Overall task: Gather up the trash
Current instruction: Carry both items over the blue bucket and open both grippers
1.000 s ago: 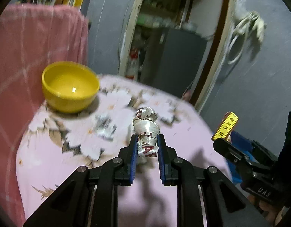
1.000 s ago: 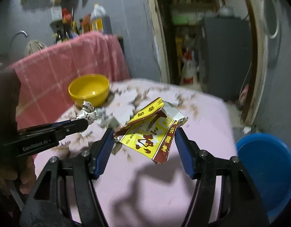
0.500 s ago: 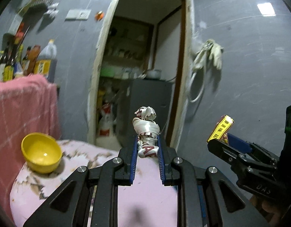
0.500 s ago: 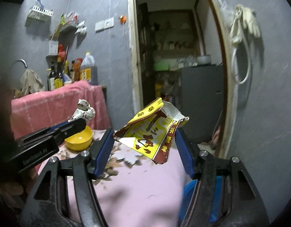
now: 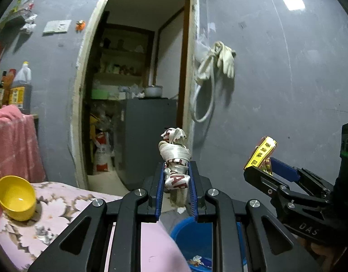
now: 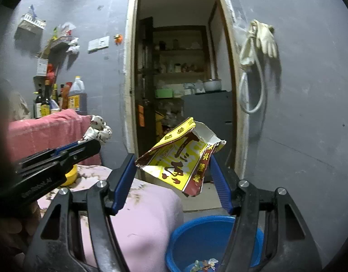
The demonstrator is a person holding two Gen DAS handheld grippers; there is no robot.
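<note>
Blue basin's (image 6: 192,238) inside: right view only

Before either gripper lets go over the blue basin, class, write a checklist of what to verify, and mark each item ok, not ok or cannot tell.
1. Left gripper shut on the twisted white wrapper: ok.
2. Right gripper shut on the yellow snack packet: ok.
3. Blue basin in view below, some trash already inside: ok.
4. Packet directly above the basin: cannot tell.
5. White wrapper directly above the basin: cannot tell.
6. Yellow bowl on the table, apart from both grippers: ok.
</note>
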